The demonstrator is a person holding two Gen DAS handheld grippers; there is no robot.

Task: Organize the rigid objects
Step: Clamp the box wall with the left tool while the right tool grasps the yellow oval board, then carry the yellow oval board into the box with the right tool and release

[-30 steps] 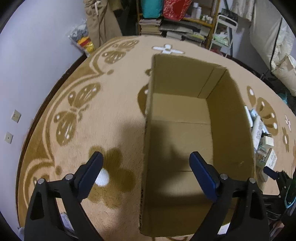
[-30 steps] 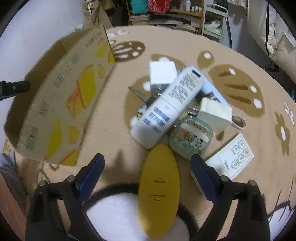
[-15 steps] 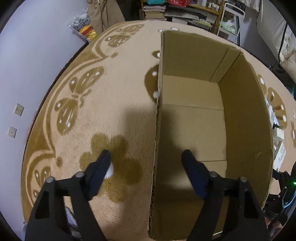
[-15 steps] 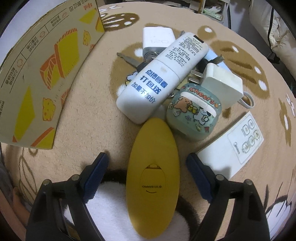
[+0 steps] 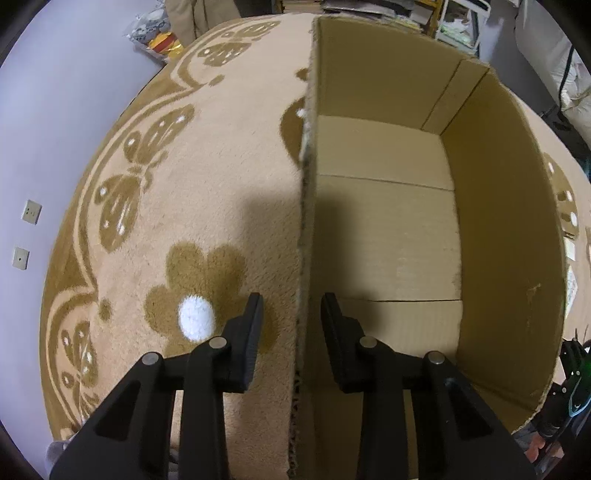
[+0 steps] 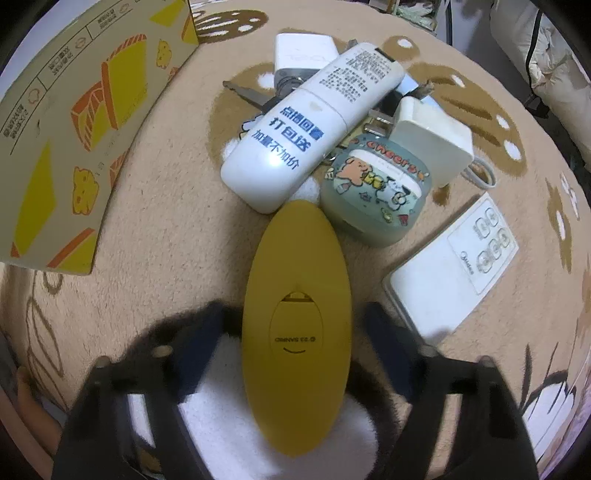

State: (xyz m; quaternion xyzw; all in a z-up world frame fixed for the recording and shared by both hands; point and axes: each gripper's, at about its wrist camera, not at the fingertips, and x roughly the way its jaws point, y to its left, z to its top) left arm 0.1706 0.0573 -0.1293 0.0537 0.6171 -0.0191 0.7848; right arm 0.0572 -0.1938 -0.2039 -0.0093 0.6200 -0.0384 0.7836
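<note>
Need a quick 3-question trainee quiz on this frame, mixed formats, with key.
1. True or false: the cardboard box already holds sorted items.
2. The left gripper straddles which part of the box? A) left wall B) far wall C) floor
3. Fill in: the right gripper has its jaws on either side of the ____ oval case.

Key: 1 false, it is empty. 2 A. 3 yellow, jaws apart and blurred, not yet gripping.

Home, lived-in room: my work sits on plush tan butterfly-and-flower patterned carpet; cluttered wooden bookshelf behind, white wall sockets beside.
</note>
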